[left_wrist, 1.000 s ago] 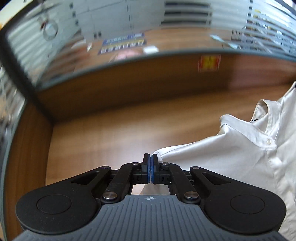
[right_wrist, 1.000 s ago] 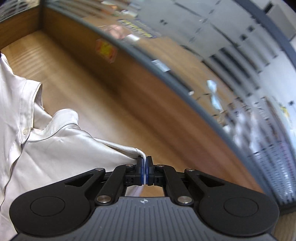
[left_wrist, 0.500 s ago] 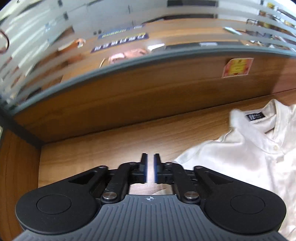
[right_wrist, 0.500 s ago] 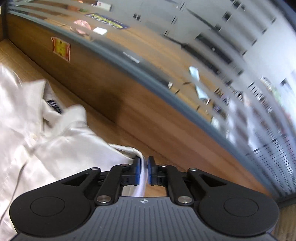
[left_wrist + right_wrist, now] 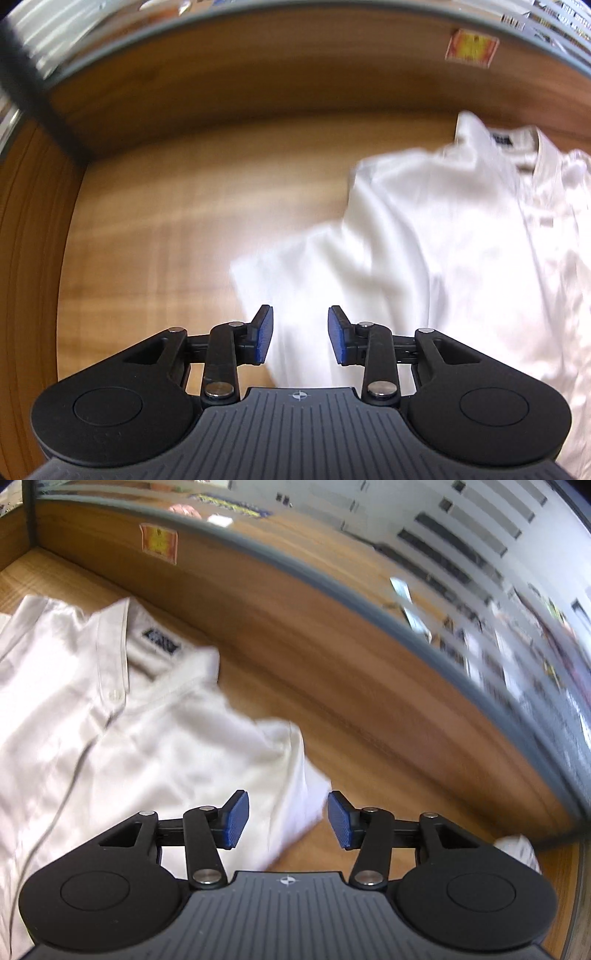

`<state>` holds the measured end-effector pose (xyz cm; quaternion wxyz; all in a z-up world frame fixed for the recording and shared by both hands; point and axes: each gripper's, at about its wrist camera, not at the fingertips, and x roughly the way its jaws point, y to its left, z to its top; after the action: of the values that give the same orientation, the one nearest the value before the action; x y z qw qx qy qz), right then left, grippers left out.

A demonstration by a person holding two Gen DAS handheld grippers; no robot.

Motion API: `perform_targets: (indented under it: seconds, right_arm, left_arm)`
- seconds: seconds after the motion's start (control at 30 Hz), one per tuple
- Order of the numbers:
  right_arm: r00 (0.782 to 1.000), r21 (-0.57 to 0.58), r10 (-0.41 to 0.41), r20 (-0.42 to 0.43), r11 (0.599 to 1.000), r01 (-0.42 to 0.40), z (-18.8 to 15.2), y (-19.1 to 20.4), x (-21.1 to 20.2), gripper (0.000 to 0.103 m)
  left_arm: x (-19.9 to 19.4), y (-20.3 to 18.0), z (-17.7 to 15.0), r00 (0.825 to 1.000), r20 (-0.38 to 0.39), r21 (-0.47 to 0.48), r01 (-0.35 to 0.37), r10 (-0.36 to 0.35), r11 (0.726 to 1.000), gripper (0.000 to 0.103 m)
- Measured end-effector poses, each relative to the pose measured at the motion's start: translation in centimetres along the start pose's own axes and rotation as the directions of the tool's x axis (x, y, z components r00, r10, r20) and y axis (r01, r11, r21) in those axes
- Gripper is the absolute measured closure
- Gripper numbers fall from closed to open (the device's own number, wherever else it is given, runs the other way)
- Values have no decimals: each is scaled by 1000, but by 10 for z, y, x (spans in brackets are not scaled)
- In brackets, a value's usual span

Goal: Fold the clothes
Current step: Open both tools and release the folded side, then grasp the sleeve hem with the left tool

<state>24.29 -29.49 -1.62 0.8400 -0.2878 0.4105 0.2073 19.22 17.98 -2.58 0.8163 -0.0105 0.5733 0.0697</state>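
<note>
Both the left gripper (image 5: 300, 334) and right gripper (image 5: 288, 819) are opening, pads clear of the white shirt (image 5: 461, 240) lying between their jaws, so its slippery released shoulders may slump and crease.

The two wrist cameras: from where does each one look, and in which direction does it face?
Left wrist: sits behind the left gripper, faces steeply down at the white shirt on the wooden table; only its own opening jaws show, pads clear of the cloth.
Right wrist: sits behind the right gripper, faces down at the shirt's collar side; only its opening jaws show.
Shared: the shirt, its dark neck label, the table, the sticker on the wooden partition.
</note>
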Motion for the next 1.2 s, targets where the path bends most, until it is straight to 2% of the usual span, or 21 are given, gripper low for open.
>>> perform_targets:
  seconds: [0.2,0.4,0.5,0.57,0.8,0.97,1.03,1.1,1.13,1.2]
  right_arm:
    - [996,40,-17,-88,999,21,-49,-15,12,46]
    - [993,80,-2,-120,997,11,-81,-15,23,46]
    - [993,87,8,-114,996,2,-89,-9,21,46]
    - [994,99,12,-108,995,-1,-93,-6,19,46]
    - [996,131,27,-85,991,-15,-105,1,0,45]
    - [997,136,31,-78,991,-20,-113,5,-10,44]
    - [997,142,32,-75,990,-21,-115,5,-13,43]
    - [997,153,35,-75,988,-23,-118,4,-16,43]
    - [996,158,37,-75,987,-25,-120,4,-16,43]
    - [996,161,37,-76,987,-25,-121,5,-17,43]
  left_arm:
    - [-6,3,-46,999,-46,-79,-16,13,997,63]
    - [-8,-6,-79,997,-75,-176,-9,-4,984,62]
    - [-9,-6,-85,996,-77,-262,21,-43,965,61]
    - [-7,-11,-85,996,-76,-276,19,-41,961,61]
    - [3,-27,-82,996,-82,-300,13,-39,954,60]
    - [6,-37,-82,997,-79,-279,-11,-12,960,60]
    - [6,-40,-82,997,-73,-263,-22,3,964,62]
    - [5,-42,-82,998,-59,-249,-28,14,968,77]
    - [5,-43,-82,999,-51,-243,-31,19,970,88]
    - [4,-43,-83,998,-42,-234,-49,40,971,93]
